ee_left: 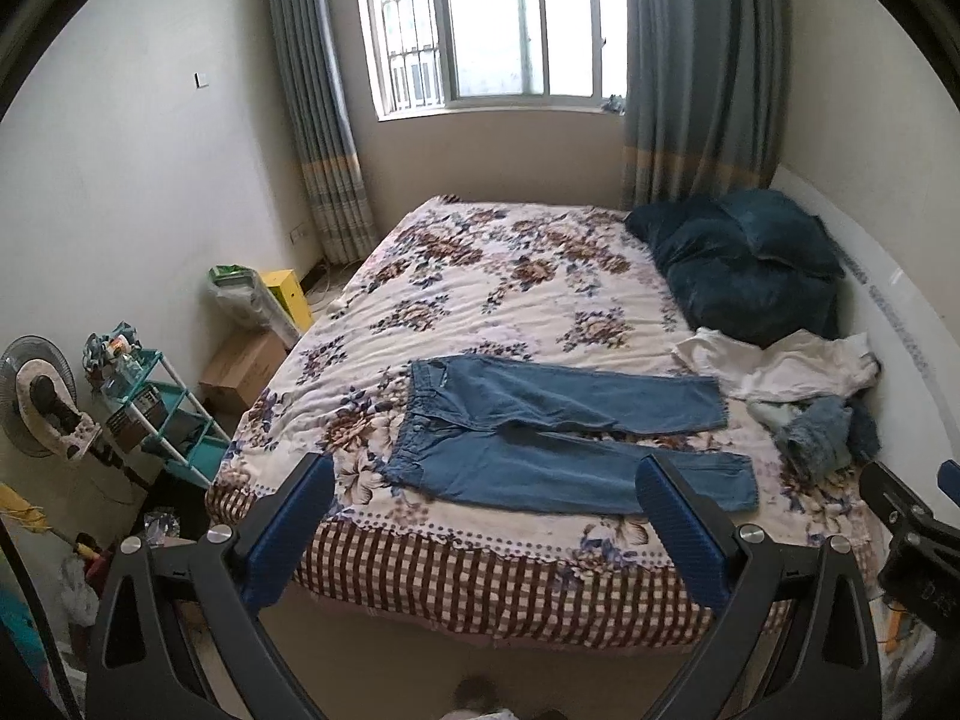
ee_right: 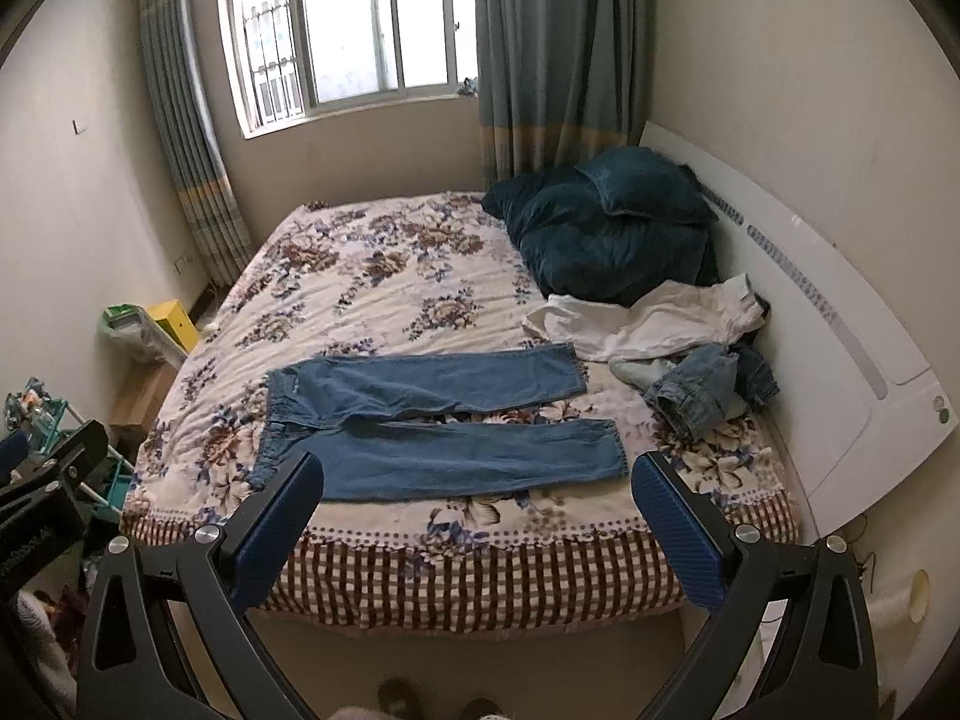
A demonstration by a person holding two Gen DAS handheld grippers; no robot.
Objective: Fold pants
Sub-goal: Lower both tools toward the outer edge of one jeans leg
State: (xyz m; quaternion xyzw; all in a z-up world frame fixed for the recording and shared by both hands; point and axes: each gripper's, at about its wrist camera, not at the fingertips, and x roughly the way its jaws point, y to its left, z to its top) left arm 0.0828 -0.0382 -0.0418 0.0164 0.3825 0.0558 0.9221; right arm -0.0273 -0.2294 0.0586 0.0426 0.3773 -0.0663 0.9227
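Note:
Blue denim pants (ee_left: 558, 432) (ee_right: 432, 420) lie spread flat near the front edge of the flowered bed (ee_left: 498, 276) (ee_right: 384, 276), waistband to the left, both legs pointing right and slightly apart. My left gripper (ee_left: 486, 474) hovers open in front of the bed edge, its blue pads wide apart with nothing between them. In the same way my right gripper (ee_right: 477, 474) is held open and empty, short of the bed. The right gripper's black body (ee_left: 918, 534) shows at the right edge of the left wrist view.
A dark teal quilt and pillow (ee_right: 606, 228) sit at the bed's far right. White clothes (ee_right: 654, 318) and crumpled denim pieces (ee_right: 702, 390) lie beside the white headboard (ee_right: 840, 324). A teal shelf (ee_left: 162, 420), fan (ee_left: 36, 402) and boxes (ee_left: 246, 366) stand left of the bed.

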